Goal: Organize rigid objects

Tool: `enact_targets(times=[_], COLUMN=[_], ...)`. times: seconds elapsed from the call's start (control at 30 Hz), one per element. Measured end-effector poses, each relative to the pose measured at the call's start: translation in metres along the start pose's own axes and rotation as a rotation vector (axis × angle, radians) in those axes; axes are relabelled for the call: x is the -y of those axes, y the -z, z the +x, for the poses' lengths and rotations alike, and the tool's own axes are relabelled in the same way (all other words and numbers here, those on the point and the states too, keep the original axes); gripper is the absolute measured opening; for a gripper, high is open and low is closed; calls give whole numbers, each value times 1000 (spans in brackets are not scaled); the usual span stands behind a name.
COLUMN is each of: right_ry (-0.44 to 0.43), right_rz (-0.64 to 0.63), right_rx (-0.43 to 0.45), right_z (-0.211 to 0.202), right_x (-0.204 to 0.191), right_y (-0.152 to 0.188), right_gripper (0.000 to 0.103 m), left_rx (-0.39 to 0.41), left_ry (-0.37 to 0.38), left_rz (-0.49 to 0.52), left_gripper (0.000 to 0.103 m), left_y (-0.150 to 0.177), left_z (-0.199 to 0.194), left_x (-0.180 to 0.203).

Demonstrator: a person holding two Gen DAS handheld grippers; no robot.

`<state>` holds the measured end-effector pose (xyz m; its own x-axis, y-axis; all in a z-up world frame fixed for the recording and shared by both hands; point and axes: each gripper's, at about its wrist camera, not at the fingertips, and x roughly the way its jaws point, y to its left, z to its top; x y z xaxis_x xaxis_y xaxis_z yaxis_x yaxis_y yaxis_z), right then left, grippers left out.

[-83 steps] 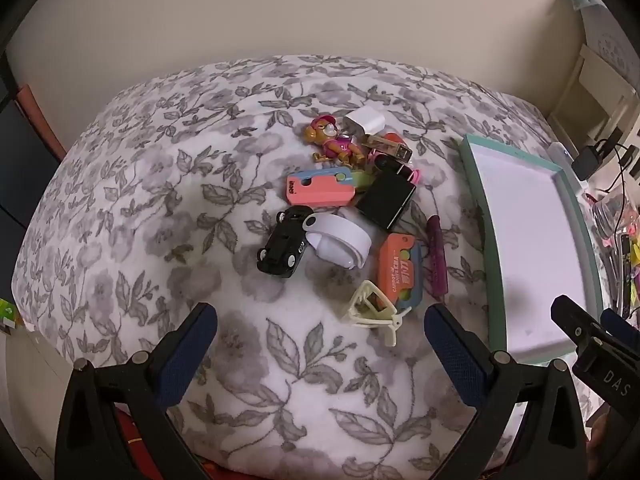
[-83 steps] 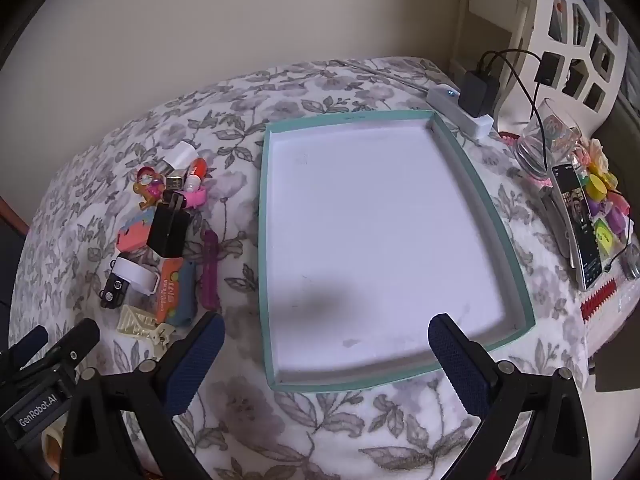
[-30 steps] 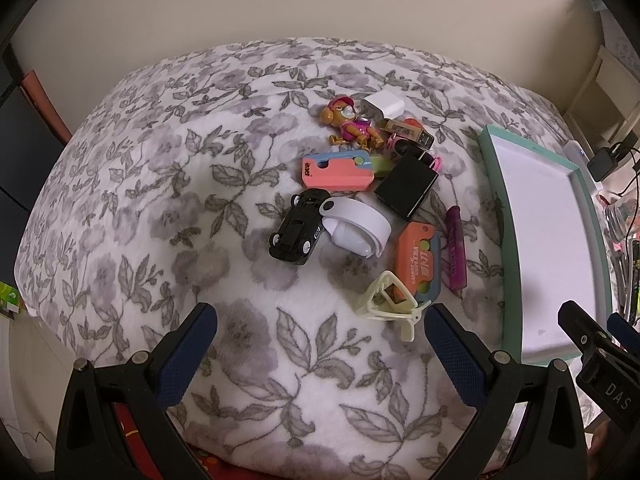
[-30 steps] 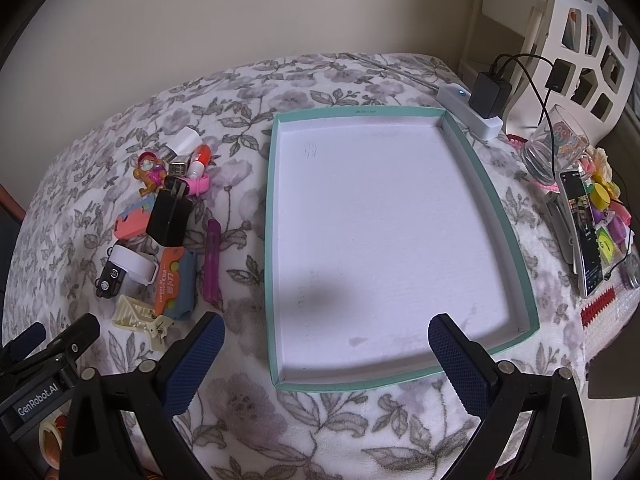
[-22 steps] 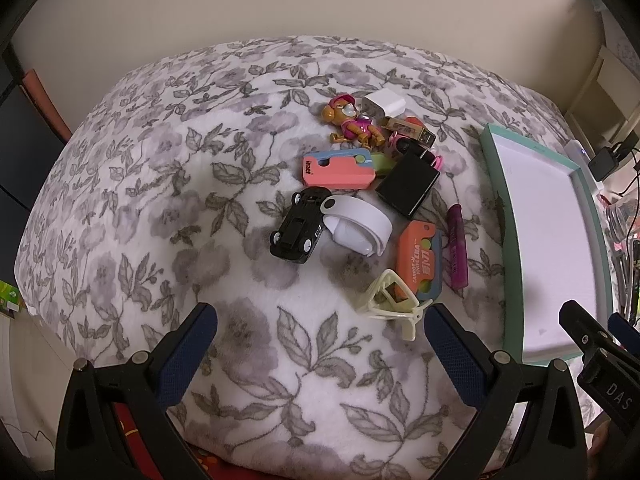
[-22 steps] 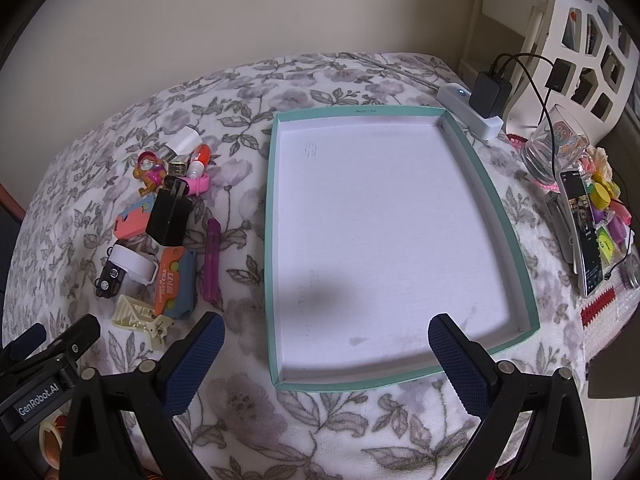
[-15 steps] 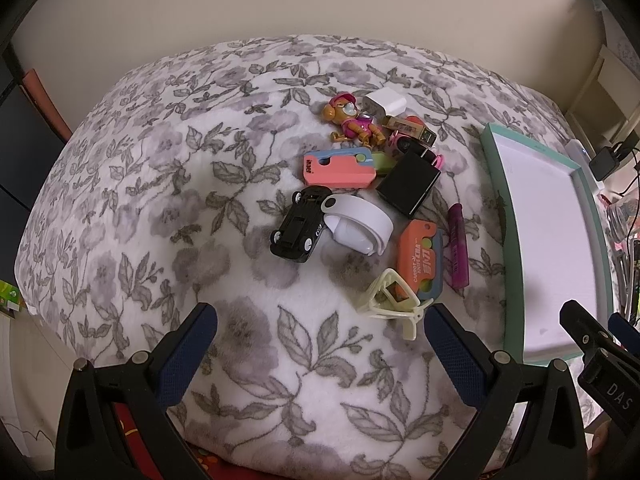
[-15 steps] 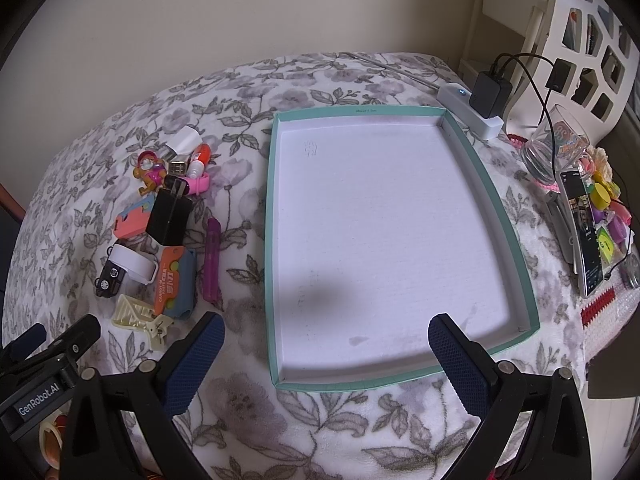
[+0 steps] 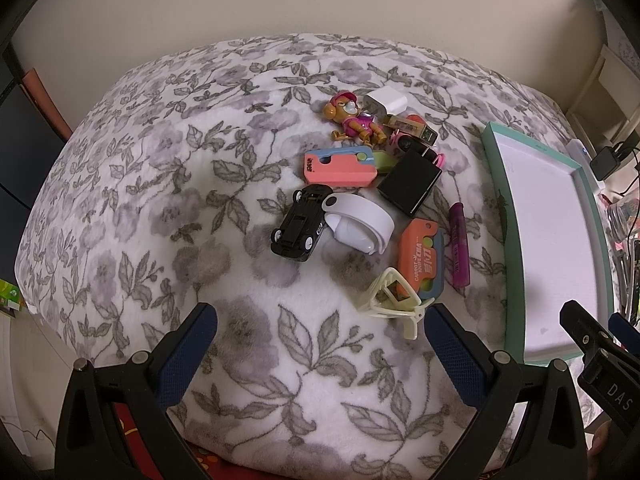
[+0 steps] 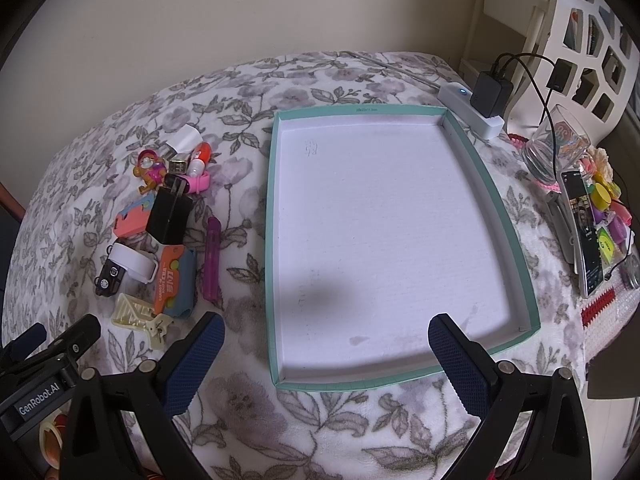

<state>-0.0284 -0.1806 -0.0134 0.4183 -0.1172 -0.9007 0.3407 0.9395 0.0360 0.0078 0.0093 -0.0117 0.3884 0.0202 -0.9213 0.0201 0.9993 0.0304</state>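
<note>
A pile of small objects lies on the floral blanket: a black toy car [image 9: 298,227], a white ring-shaped case [image 9: 358,226], a black charger block [image 9: 409,187], a pink cutter [image 9: 340,168], an orange cutter [image 9: 420,258], a cream clip [image 9: 390,298], a purple stick [image 9: 458,246], a dog figure [image 9: 354,122] and a white plug [image 9: 386,103]. An empty teal-rimmed tray [image 10: 272,216] lies to their right. My left gripper [image 9: 320,344] is open and empty, near the clip. My right gripper [image 10: 324,354] is open and empty over the tray's near edge.
To the right of the tray are a power strip with a black adapter [image 10: 490,94], a glass [image 10: 556,150], a phone [image 10: 586,232] and small colourful items [image 10: 608,208]. A white shelf [image 10: 592,28] stands at the back right. The blanket [image 9: 160,184] falls away on the left.
Over the last seconds both views shifted slightly; the left gripper drew a little nearer the pile. Nothing on the blanket moved. Both grippers stayed open.
</note>
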Motion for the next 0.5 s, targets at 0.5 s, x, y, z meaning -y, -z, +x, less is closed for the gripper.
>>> enact_targets(times=[0.5], right_ry=[1], right_rz=[-10], right_rx=[-3], right_z=[1], right_x=[-2], right_y=[0], right_gripper=[103], left_rx=[-1], left_ry=[2], left_rz=[-2], left_gripper=[103], left_y=[1], left_z=[0], left_x=[0])
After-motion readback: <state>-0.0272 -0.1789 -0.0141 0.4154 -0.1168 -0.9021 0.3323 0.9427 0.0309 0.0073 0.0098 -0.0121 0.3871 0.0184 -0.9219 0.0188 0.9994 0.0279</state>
